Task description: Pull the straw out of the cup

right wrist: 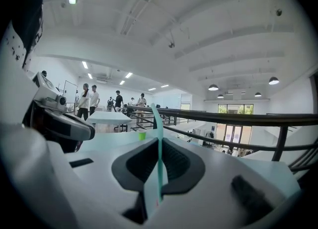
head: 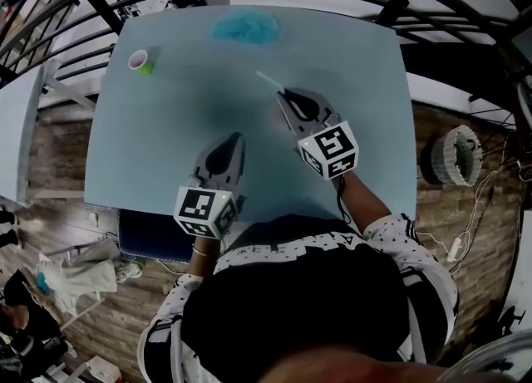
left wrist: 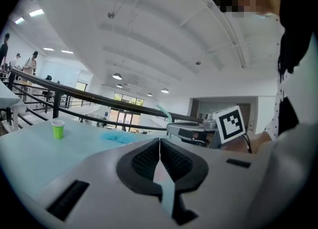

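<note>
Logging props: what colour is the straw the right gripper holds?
Pale teal straw; right gripper view shows it best.

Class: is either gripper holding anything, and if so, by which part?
The right gripper grips the straw along one end, with a length sticking out past the tips. The left gripper is shut and empty.

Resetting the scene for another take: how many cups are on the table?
1. The green cup stands near the far left corner of the table. No straw is in it; the right gripper holds the straw.
</note>
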`<state>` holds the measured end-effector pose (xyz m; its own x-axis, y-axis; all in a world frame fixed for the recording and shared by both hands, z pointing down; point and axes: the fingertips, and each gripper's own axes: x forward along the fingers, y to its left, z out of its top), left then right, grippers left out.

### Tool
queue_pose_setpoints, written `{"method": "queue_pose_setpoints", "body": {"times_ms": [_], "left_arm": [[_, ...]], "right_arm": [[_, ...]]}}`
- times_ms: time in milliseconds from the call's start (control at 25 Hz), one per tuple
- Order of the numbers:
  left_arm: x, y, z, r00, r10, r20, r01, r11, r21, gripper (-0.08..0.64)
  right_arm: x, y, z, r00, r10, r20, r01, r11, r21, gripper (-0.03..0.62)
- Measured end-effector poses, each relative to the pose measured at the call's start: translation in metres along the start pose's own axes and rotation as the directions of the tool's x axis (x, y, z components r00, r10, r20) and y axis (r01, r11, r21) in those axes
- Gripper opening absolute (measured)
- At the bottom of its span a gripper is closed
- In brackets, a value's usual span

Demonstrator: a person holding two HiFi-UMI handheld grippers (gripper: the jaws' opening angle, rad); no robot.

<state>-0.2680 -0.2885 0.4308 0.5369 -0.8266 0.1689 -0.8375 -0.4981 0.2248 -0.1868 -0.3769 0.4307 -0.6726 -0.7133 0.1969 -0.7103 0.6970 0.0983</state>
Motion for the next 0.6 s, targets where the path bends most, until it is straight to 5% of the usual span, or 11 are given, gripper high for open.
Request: {"method": "queue_pose_setpoints", "body": {"times_ms": [600], "left_arm": [[-0.009, 0.002, 0.002, 1.000, 0.009, 0.007, -0.009, 1.000, 0.001, 0.015]], "right_arm": [[-0.024, -0.006, 0.023, 0.994, -0.059, 0.089, 0.051, 0.995, 0.089, 0.037]]}}
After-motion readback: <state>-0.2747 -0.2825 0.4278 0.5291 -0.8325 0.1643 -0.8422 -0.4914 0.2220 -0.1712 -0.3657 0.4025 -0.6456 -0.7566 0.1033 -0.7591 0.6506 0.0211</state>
